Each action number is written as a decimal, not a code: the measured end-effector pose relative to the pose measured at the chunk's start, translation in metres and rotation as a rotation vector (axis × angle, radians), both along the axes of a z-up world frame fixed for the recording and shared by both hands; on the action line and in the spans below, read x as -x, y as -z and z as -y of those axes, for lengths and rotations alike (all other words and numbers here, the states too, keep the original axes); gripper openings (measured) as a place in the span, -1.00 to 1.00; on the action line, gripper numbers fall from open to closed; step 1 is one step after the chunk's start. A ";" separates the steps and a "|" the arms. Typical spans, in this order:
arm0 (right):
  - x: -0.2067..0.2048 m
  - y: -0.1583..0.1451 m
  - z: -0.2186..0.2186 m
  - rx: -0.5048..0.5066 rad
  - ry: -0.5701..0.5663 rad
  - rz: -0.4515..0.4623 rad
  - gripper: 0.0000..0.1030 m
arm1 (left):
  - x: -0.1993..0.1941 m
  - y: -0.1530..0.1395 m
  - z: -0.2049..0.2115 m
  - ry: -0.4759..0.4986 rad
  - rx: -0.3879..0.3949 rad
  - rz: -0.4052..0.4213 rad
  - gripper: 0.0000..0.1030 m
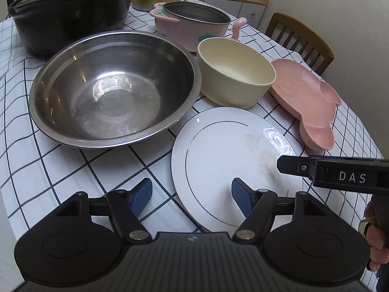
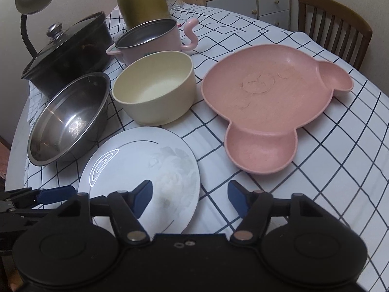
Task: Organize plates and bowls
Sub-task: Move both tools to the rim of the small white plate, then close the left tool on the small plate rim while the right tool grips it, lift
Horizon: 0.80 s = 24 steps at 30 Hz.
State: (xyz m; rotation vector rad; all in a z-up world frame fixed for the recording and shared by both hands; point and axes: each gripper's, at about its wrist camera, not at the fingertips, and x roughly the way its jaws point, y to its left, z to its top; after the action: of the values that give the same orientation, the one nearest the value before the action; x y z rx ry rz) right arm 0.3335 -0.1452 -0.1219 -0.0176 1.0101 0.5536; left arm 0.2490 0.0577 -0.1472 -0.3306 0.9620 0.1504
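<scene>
Both the left gripper [image 1: 191,196] and the right gripper [image 2: 189,197] hover with jaws parted and empty above opposite edges of the white plate [image 1: 228,160], which lies on the checked tablecloth [image 1: 60,170] between the steel bowl [image 1: 114,90], cream bowl [image 1: 235,73] and pink divided plate [image 2: 267,97].

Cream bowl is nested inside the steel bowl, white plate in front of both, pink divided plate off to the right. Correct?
Not nested. The cream bowl stands on the tablecloth beside the steel bowl, to its right; the left wrist view shows the steel bowl holding nothing. The rest stands: white plate in front of both, pink divided plate off to the right.
</scene>
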 end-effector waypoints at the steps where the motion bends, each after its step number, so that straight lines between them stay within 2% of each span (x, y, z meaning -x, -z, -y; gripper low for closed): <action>1: -0.001 0.001 0.000 -0.004 0.001 -0.007 0.18 | 0.000 0.000 -0.001 0.000 0.007 0.002 0.28; 6: -0.006 0.007 0.002 -0.025 0.008 -0.036 -0.04 | 0.000 -0.003 -0.010 -0.018 0.085 0.009 -0.11; 12: -0.011 0.009 0.005 -0.071 0.017 -0.064 -0.34 | -0.001 -0.002 -0.025 -0.058 0.156 0.012 -0.38; 13: -0.011 0.009 0.006 -0.083 0.017 -0.073 -0.42 | 0.000 -0.001 -0.028 -0.062 0.171 0.015 -0.39; 20: -0.016 0.014 0.013 -0.140 0.029 -0.110 -0.60 | 0.003 0.009 -0.046 -0.095 0.284 0.024 -0.56; 24: -0.020 0.017 0.021 -0.176 0.057 -0.140 -0.78 | 0.005 0.013 -0.052 -0.100 0.328 0.033 -0.63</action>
State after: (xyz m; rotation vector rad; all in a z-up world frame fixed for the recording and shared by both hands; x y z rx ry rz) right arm 0.3539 -0.1662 -0.1389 0.2083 1.0916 0.5963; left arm 0.2439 0.1100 -0.1601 -0.6817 0.9373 0.0767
